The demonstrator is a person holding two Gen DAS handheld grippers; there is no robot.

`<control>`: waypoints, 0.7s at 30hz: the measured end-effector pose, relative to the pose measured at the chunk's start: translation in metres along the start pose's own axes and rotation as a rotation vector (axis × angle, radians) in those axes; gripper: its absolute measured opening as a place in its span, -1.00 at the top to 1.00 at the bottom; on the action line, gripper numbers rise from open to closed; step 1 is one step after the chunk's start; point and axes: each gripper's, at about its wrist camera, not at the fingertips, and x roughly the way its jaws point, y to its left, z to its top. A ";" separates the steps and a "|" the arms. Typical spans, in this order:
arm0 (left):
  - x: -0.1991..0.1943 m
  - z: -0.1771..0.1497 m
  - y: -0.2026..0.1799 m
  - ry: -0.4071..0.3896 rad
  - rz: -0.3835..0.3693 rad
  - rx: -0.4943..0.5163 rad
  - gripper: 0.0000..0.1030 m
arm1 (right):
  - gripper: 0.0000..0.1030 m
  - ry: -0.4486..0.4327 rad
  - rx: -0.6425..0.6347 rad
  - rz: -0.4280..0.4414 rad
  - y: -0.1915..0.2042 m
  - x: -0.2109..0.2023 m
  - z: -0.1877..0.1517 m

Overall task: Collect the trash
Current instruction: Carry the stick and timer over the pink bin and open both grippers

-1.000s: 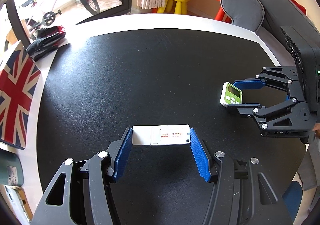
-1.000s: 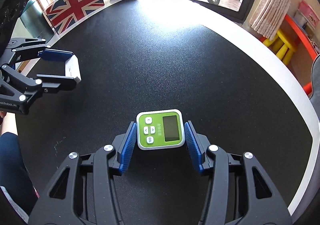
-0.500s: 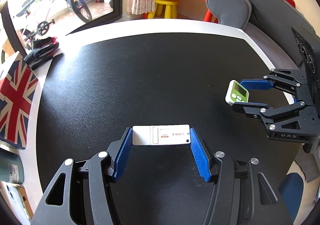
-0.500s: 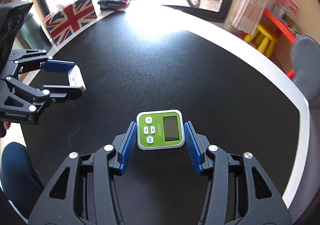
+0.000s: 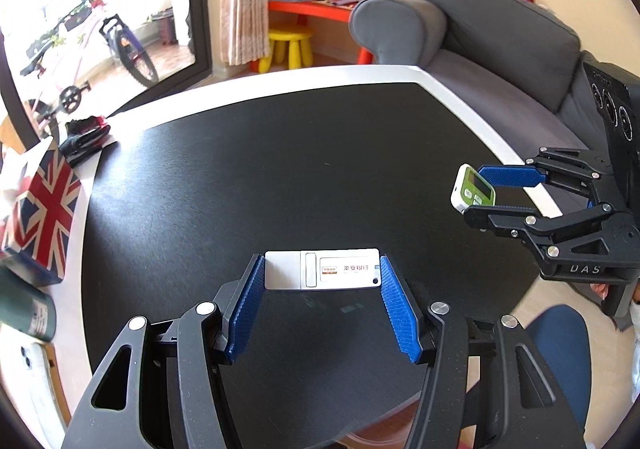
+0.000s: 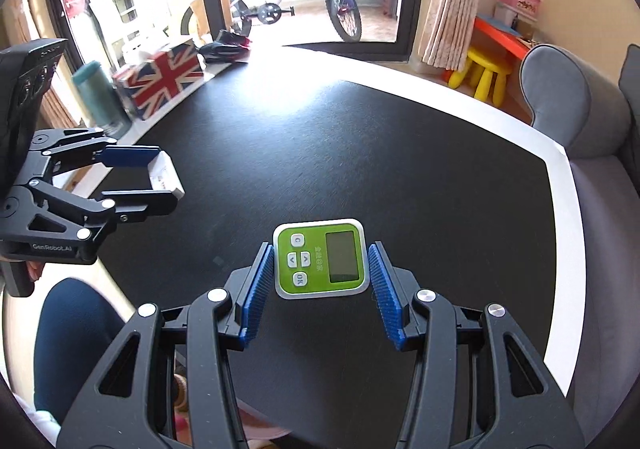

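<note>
My left gripper [image 5: 322, 269] is shut on a flat white device [image 5: 322, 270] with a red label, held above the black table [image 5: 280, 169]. My right gripper [image 6: 322, 259] is shut on a green and white keypad device [image 6: 320, 258] with a small screen, also held above the table. The right gripper [image 5: 480, 193] with the green device [image 5: 474, 191] shows in the left wrist view at the right. The left gripper [image 6: 160, 177] with the white device [image 6: 166, 177] shows in the right wrist view at the left.
A Union Jack box [image 5: 42, 209] and a green bottle [image 5: 24, 313] stand at the table's left edge, with a dark bundle [image 5: 86, 131] beyond. A grey sofa [image 5: 500, 37] lies right of the table. A blue seat [image 5: 560, 345] sits below the table's near edge.
Both grippers have risen and pulled back from the table with their devices still held. The table looks smaller and more of the room shows.
</note>
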 end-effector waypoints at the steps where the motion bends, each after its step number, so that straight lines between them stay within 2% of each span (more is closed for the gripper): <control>1: -0.004 -0.003 -0.004 -0.005 -0.005 0.003 -0.09 | 0.05 -0.005 0.001 0.002 0.002 -0.006 -0.005; 9: -0.033 -0.033 -0.029 -0.037 -0.032 0.029 -0.09 | 0.05 -0.036 0.020 0.027 0.024 -0.042 -0.051; 21: -0.050 -0.093 -0.052 -0.020 -0.047 0.023 -0.09 | 0.05 -0.038 0.023 0.046 0.058 -0.073 -0.106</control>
